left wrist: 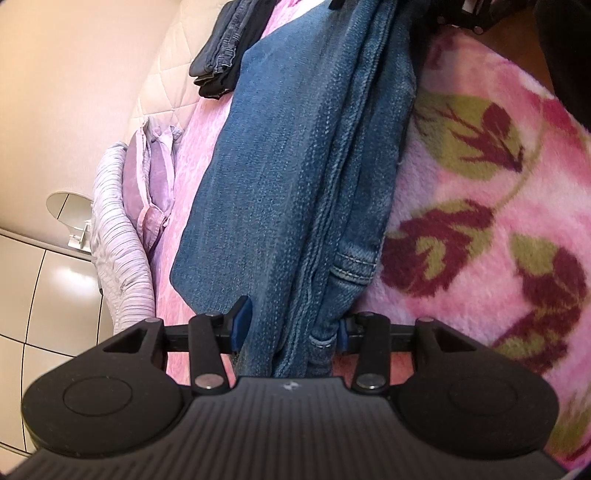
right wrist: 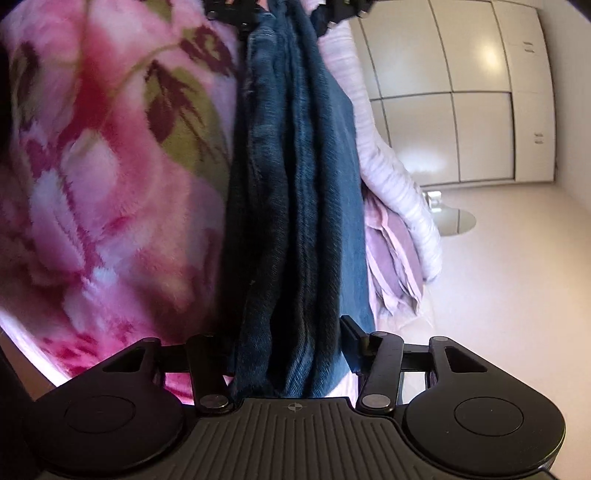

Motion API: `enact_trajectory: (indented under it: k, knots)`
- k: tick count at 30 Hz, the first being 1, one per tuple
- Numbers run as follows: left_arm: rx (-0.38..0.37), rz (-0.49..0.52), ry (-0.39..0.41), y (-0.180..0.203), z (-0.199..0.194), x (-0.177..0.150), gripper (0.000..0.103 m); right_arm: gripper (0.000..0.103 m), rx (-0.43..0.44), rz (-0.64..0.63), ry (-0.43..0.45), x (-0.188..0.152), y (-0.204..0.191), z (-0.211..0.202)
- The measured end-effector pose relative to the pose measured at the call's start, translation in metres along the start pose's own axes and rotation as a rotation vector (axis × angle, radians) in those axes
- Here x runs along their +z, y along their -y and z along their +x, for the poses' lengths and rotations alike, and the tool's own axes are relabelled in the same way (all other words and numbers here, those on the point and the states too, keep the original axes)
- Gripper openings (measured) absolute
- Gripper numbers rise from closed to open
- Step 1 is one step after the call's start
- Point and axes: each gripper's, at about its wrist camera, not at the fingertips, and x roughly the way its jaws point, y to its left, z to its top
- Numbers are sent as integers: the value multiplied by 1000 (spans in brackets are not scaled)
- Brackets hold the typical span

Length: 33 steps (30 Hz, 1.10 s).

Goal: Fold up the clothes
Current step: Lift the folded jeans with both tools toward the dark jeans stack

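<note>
A pair of blue jeans (left wrist: 295, 177), folded lengthwise into a thick band, stretches between my two grippers above the bed. My left gripper (left wrist: 291, 328) is shut on one end of the jeans, near a stitched hem. My right gripper (right wrist: 291, 347) is shut on the other end of the jeans (right wrist: 295, 206). The right gripper shows at the top of the left wrist view (left wrist: 454, 14), and the left gripper at the top of the right wrist view (right wrist: 284, 11). The fingertips are mostly hidden by denim.
A pink floral fleece blanket (left wrist: 480, 206) covers the bed under the jeans. A folded stack of dark clothes (left wrist: 225, 48) lies at the far end. Lilac pillows (left wrist: 147, 177) and a striped cover (left wrist: 118, 240) lie along the bed's side. White wardrobe doors (right wrist: 461, 92) stand beyond.
</note>
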Motion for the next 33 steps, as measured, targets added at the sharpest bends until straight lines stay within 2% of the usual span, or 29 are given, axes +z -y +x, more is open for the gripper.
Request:
enact_trajectory:
  k: [5, 8, 12, 18, 24, 27, 29, 33]
  knots:
    - [-5, 11, -15, 1, -3, -1, 39, 51, 80, 82, -20, 8, 29, 14]
    - [-14, 17, -24, 0, -5, -2, 39, 44, 121, 132, -32, 12, 46, 17]
    - [-19, 12, -34, 1, -13, -5, 39, 43, 165, 164, -42, 17, 67, 22]
    - [-16, 2, -38, 1, -15, -6, 39, 43, 187, 176, -42, 30, 83, 14]
    - [-17, 5, -38, -2, -13, -7, 39, 43, 189, 184, -39, 32, 67, 33]
    - [-17, 3, -46, -2, -13, -8, 38, 43, 187, 192, -40, 21, 46, 15]
    - [-19, 1, -48, -3, -14, -8, 37, 42, 190, 202, -39, 21, 46, 17]
    - [-29, 11, -36, -10, -22, -10, 33, 37, 199, 254, -13, 8, 47, -8]
